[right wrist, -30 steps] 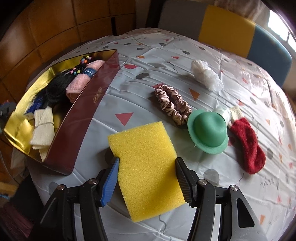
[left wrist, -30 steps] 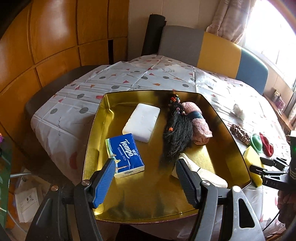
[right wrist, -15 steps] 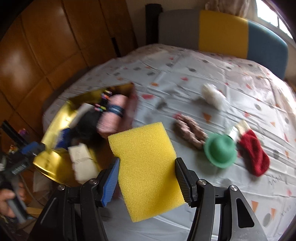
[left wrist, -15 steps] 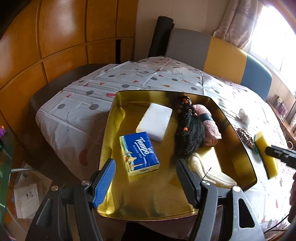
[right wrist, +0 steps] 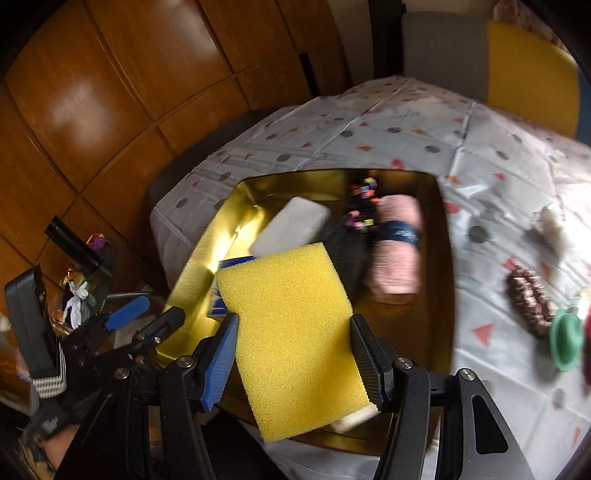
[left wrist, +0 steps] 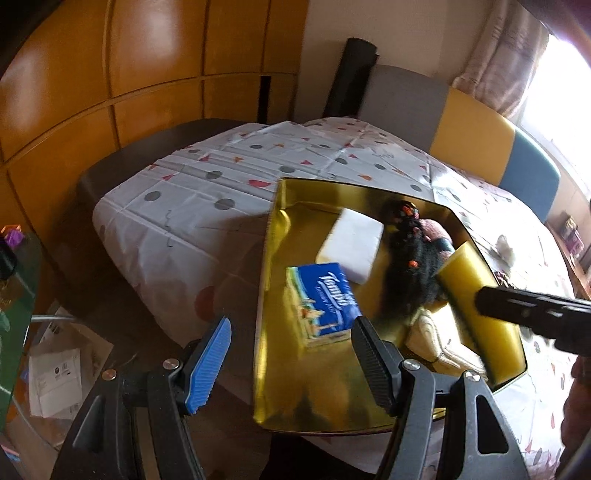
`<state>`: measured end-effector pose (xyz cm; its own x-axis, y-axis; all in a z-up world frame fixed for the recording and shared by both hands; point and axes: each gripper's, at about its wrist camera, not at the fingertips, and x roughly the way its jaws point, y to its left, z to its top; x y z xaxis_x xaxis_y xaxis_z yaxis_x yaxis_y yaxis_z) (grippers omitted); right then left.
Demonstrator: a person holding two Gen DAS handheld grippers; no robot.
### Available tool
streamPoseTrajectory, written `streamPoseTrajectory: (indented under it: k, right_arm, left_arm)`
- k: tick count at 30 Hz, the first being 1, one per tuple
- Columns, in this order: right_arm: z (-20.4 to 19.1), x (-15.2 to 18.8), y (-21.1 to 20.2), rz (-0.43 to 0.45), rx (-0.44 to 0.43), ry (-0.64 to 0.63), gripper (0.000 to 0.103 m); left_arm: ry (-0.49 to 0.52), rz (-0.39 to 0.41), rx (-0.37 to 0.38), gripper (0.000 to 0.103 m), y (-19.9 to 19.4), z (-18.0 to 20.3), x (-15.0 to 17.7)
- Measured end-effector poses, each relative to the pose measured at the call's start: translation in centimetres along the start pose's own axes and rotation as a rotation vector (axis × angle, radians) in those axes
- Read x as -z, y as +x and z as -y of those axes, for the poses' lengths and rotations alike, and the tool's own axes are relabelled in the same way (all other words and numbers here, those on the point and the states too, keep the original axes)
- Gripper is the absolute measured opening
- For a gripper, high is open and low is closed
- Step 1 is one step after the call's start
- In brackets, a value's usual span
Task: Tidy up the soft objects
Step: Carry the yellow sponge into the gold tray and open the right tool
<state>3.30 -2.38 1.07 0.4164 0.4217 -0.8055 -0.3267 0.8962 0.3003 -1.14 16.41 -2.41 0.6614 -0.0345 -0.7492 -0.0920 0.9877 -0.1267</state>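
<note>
Orange-brown wooden wall panels (left wrist: 147, 74) are covering the left side of the room, and the light is shining on their glossy surface. Above them a plain cream wall (left wrist: 388, 33) is showing. A table (left wrist: 110, 173) is standing in the middle, wearing a white tablecloth (left wrist: 207, 206) with grey dots and red triangles. Behind it a bench back (left wrist: 465, 125) in grey, yellow and blue sections is standing. A dark roll (left wrist: 351, 77), maybe a mat, is leaning in the corner. Strong daylight is coming through a window (left wrist: 561, 85) beside a beige curtain (left wrist: 502, 62). Some papers (left wrist: 55, 376) are lying on the floor.
</note>
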Motion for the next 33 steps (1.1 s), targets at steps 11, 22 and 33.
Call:
streamPoseTrajectory:
  k: [11,22,33]
  right_arm:
    - [-1.7,-1.2,6.8,-0.067,0.052,0.110,0.067]
    - [-2.4,0.2,6.8,-0.097,-0.046,0.080,0.080]
    - [-1.0,1.7,5.5,-0.077,-0.046,0.087,0.078]
  left_arm:
    - [-0.027,0.005,-0.028,0.069,-0.1,-1.5,-0.1]
    - [-0.028,-0.013,-0.026,0.069,0.3,-1.6,0.1]
    - [-0.061,0.000,-0.035,0.069,0.0,-2.6,-0.4]
